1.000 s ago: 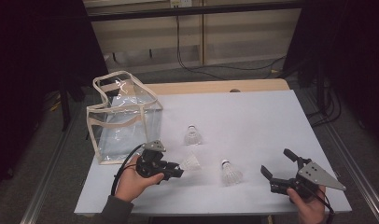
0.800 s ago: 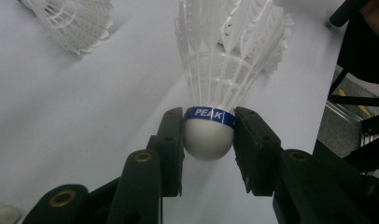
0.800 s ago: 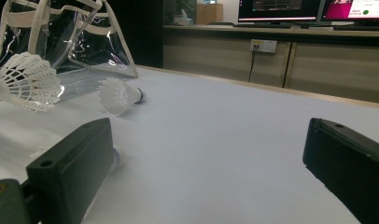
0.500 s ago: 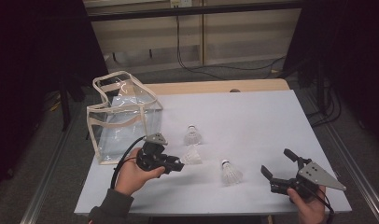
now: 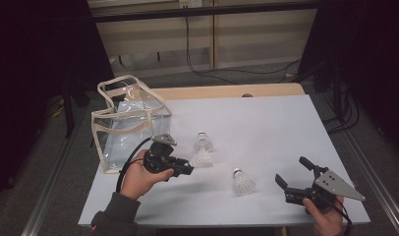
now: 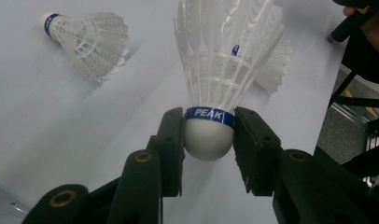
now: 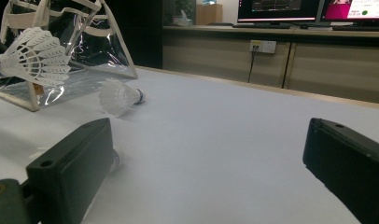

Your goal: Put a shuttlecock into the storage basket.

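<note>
Jaws of the left gripper pinch the white cork of a shuttlecock (its blue band reads PEAK), now lifted off the white table where it lay a second ago. From above, that shuttlecock sits near the clear tote bag. The right gripper rests at the near edge, jaws spread wide. Two more shuttlecocks lie on the table; the right gripper's own jaw hides most of one.
</note>
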